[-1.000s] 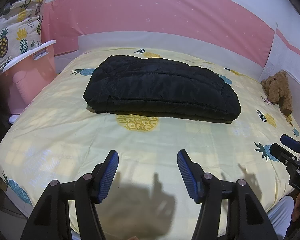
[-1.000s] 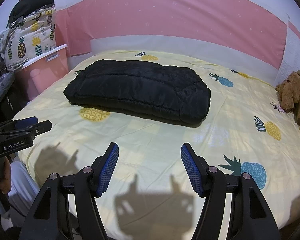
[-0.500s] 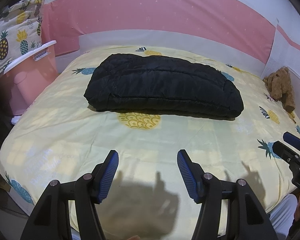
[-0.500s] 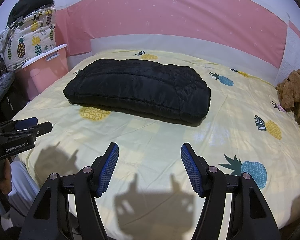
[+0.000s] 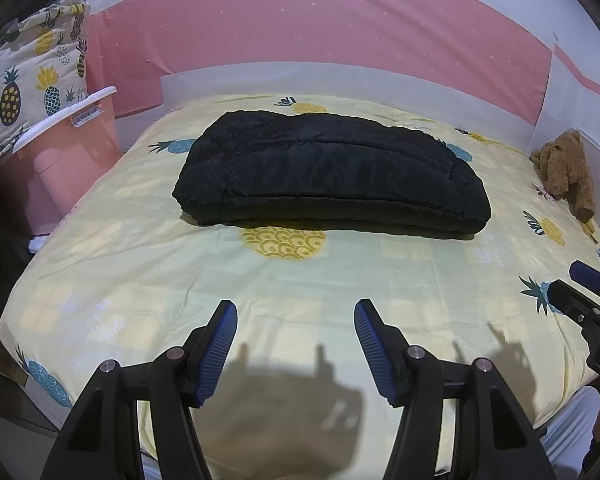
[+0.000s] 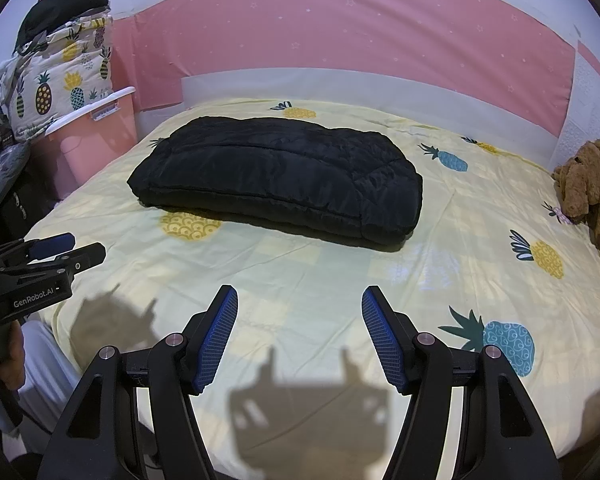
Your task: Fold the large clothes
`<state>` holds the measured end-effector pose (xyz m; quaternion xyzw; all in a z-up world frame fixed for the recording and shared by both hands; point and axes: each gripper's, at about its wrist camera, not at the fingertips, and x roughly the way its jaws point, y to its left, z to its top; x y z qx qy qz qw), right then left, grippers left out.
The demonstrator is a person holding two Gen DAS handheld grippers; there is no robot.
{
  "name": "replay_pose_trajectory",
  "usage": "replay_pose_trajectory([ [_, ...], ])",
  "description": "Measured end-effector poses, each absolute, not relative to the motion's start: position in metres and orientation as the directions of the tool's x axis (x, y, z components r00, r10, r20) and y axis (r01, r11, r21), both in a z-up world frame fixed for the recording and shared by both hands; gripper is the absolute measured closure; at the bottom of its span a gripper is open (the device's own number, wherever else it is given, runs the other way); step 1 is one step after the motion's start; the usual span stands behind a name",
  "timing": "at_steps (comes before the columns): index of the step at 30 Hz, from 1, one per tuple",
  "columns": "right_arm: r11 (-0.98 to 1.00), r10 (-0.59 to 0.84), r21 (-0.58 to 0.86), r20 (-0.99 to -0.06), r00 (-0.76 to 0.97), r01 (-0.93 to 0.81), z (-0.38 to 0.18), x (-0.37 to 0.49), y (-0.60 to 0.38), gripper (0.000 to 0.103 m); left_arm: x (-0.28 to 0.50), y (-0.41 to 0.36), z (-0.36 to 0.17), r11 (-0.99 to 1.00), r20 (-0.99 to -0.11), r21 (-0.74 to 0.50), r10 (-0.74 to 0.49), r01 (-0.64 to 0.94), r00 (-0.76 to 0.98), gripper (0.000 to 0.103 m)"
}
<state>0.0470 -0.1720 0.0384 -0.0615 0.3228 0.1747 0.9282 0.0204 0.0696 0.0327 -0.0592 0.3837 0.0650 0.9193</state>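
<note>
A black puffy jacket [image 5: 328, 176] [image 6: 276, 182] lies folded into a flat, wide bundle in the middle of the yellow pineapple-print bed sheet [image 5: 140, 256] [image 6: 308, 276]. My left gripper [image 5: 296, 308] hangs open over the near part of the bed, well short of the jacket, with nothing between its blue pads. Nothing sits in my right gripper [image 6: 300, 294] either; it is open above the sheet and clear of the jacket. Each gripper appears at the edge of the other's view: the right gripper [image 5: 572, 284] and the left gripper [image 6: 88, 246].
A brown plush toy [image 5: 568, 172] [image 6: 590, 184] lies at the bed's right edge. A pink plastic bin [image 5: 64, 160] [image 6: 96, 140] stands left of the bed, with pineapple-print bedding [image 6: 56, 84] piled beside it. A pink padded wall [image 5: 320, 36] runs behind. A person's hand [image 6: 10, 356] holds the left gripper.
The left wrist view has tilted slightly, so the jacket sits a little lower in its frame. Both grippers stay open and in place; the jacket has not moved.
</note>
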Motion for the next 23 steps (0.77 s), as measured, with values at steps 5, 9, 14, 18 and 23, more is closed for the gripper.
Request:
replay_pose_trajectory([
  [5, 0.932, 0.284, -0.001, -0.621, 0.731, -0.364, 0.0383, 0.0468, -0.1713, 0.038, 0.0200, 0.0701, 0.0326, 0.984, -0.715, -0.064, 0.069, -0.164, 0.696, 0.042],
  [9, 0.931, 0.283, -0.003, -0.622, 0.730, -0.364, 0.0374, 0.0456, -0.1696, 0.038, 0.0191, 0.0676, 0.0328, 0.985, -0.713, -0.056, 0.076, -0.165, 0.697, 0.042],
  [14, 0.929, 0.285, -0.006, -0.625, 0.727, -0.369, 0.0361, 0.0436, -0.1696, 0.038, 0.0175, 0.0661, 0.0321, 0.984, -0.709, -0.074, 0.061, -0.160, 0.703, 0.042],
  [18, 0.929, 0.285, -0.006, -0.625, 0.727, -0.369, 0.0359, 0.0430, -0.1693, 0.038, 0.0159, 0.0648, 0.0329, 0.984, -0.697, -0.074, 0.065, -0.162, 0.714, 0.042],
  [23, 0.929, 0.286, -0.007, -0.624, 0.727, -0.371, 0.0360, 0.0434, -0.1698, 0.038, 0.0161, 0.0645, 0.0335, 0.983, -0.693, -0.085, 0.058, -0.162, 0.718, 0.042],
])
